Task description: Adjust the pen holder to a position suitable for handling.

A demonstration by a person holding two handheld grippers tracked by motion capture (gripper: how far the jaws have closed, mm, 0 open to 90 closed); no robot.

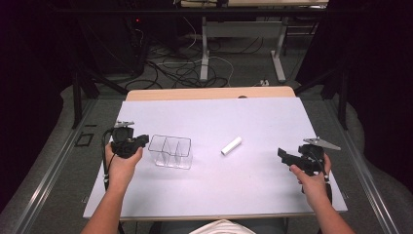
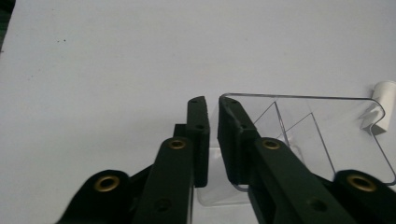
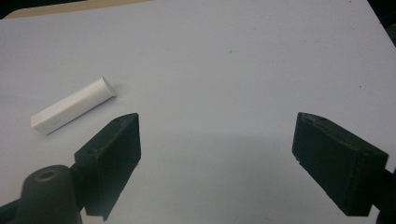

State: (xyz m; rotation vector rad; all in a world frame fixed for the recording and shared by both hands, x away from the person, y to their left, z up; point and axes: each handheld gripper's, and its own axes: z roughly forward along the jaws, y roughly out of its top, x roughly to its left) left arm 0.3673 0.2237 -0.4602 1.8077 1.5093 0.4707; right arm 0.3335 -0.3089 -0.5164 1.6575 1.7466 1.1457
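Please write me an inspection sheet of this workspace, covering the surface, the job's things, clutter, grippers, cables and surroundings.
Surface: white table, wooden edge at the far side.
Job's things: clear divided container, upright and empty; white tube lying on its side, apart from the container.
Clutter: nothing seen.
Grippers: left gripper with jaws nearly together at the container's wall, contact cannot be told; right gripper open over bare table, the tube to its left in its own view.
Cables: a cable trails from the left gripper; loose floor cables beyond the table.
Surroundings: desk legs and dark curtains behind.
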